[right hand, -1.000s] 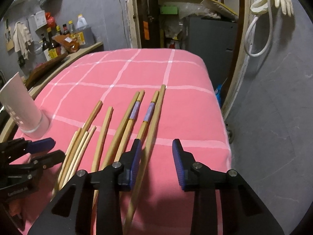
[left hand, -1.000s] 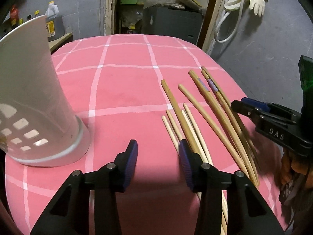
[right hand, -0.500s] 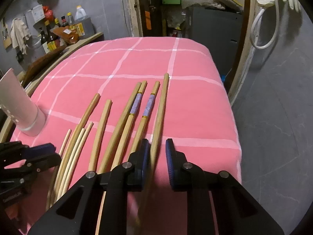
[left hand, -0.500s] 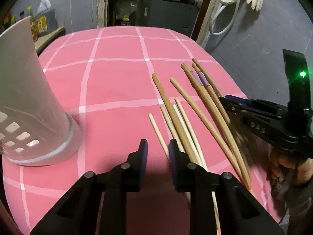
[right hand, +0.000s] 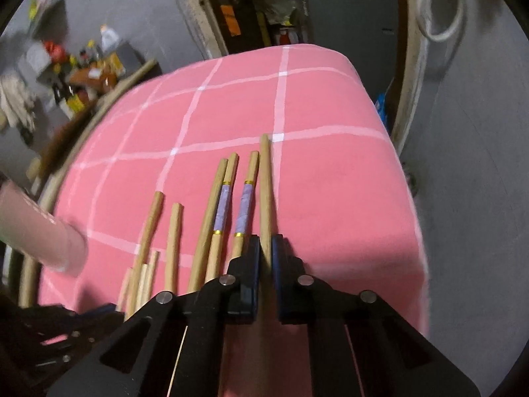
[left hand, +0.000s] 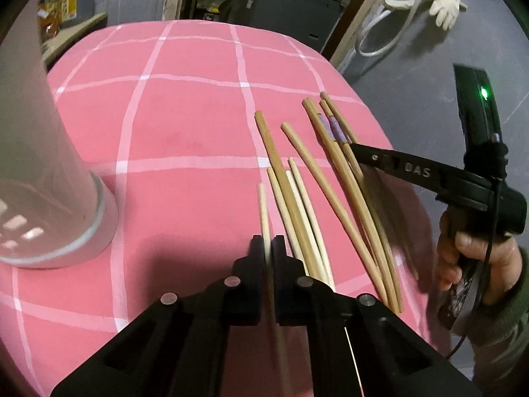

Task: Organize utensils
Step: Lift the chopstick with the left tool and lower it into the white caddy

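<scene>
Only the left view shows the left gripper (left hand: 267, 251) pinching a pale thin chopstick (left hand: 263, 211). The right gripper (right hand: 264, 254) has just closed on a long round wooden chopstick (right hand: 265, 192), probably bamboo.

A wide stretch of the pink checked cloth (left hand: 185, 125) on the counter lay bare between the white perforated holder (left hand: 43, 172) at the left and the fan of chopsticks (left hand: 334, 185) at the right, and bare cloth ran on to the far edge. The holder stood upright and tall, walling off the left side. The chopsticks lay close together, some touching, with only narrow gaps between. The left gripper (left hand: 267, 251) stood at the fan's left edge, the right gripper (right hand: 266, 258) at its right edge, and the person's hand (left hand: 476, 264) hung off the counter's right side. Right of the outermost chopstick (right hand: 264, 185) a strip of cloth was free.
</scene>
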`<state>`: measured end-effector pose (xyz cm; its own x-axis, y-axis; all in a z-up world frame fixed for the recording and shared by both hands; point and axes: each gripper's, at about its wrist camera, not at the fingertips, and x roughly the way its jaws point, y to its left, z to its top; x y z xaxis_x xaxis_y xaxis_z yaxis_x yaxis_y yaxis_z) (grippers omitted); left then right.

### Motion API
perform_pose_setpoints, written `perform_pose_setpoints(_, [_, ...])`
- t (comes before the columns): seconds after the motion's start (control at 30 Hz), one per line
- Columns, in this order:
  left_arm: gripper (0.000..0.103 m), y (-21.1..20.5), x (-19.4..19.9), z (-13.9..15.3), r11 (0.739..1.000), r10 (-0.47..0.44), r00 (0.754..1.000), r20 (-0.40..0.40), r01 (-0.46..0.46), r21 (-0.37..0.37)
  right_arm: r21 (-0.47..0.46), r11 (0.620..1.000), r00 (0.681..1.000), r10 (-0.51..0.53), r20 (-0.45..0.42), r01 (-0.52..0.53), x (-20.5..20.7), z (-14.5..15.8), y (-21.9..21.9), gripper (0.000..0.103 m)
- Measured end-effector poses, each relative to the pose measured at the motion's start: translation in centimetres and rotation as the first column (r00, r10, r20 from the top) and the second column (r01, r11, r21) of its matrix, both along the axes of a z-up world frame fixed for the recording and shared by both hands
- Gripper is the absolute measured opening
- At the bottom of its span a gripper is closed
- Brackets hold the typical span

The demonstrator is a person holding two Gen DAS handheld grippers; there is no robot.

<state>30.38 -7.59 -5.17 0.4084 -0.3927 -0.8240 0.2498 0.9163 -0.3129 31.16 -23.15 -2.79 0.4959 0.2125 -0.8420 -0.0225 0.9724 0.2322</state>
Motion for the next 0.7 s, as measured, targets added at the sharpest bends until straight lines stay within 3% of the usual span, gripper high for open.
perform_pose_setpoints(0.2, [0.002, 1.6, -1.6, 0.8, 0.999, -0.001, 0.998, 0.068, 0.003, -0.032, 0.136, 0.990, 0.991, -0.048, 0.126, 0.030, -3.6, 2.3, -0.6, 0.005])
perform_pose_setpoints(0.37, [0.002, 3.1, -4.4, 3.7, 0.996, 0.029, 0.970, 0.239, -0.009, -0.085, 0.204, 0.979, 0.942, -0.046, 0.332, -0.024, -7.8, 5.3, 1.3, 0.005])
perform_pose_setpoints(0.57, [0.002, 6.5, -7.1, 8.0, 0.982, 0.130, 0.883, 0.451, -0.052, -0.180, 0.227, 0.966, 0.826, -0.023, 0.563, -0.127, -9.8, 8.9, 5.2, 0.005])
perform_pose_setpoints(0.7, [0.002, 9.9, -7.0, 11.7, 0.968, 0.215, 0.818, 0.534, -0.106, -0.227, 0.265, 0.943, 0.747, -0.027, 0.664, -0.202, -9.2, 11.0, 8.2, 0.005])
